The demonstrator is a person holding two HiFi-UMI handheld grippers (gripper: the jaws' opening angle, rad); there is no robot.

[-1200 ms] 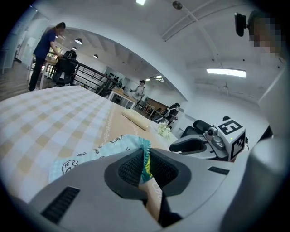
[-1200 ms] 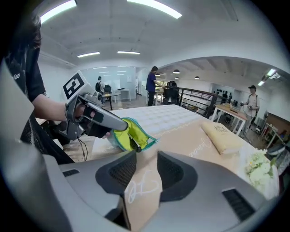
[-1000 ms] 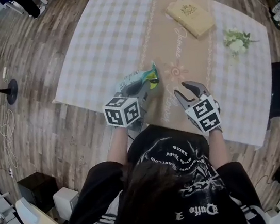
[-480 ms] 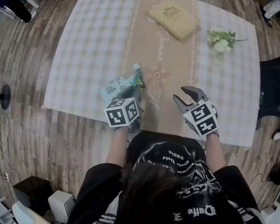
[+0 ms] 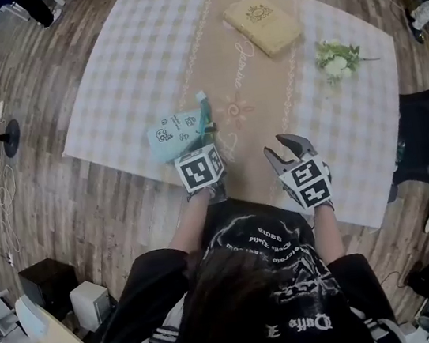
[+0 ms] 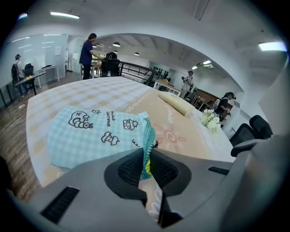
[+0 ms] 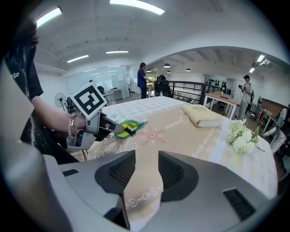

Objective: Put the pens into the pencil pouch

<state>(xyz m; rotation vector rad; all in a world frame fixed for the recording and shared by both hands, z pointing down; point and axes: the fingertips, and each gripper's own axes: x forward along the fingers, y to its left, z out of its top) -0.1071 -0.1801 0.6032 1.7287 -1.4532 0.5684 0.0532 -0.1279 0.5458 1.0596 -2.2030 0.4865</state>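
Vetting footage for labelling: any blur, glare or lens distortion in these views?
Head view: evenly lit, sharp, the checked tablecloth bowing at its edges. Left gripper view: heavy fisheye with dark corners, the light-blue checked fabric pouch reads crisp. Right gripper view: same fisheye, ceiling strip lights glaring.

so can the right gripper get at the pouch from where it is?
Probably yes. The right gripper is open and empty, with only bare tablecloth between it and the pouch. The left gripper is clamped on the pouch's edge, so it should come in beside that.
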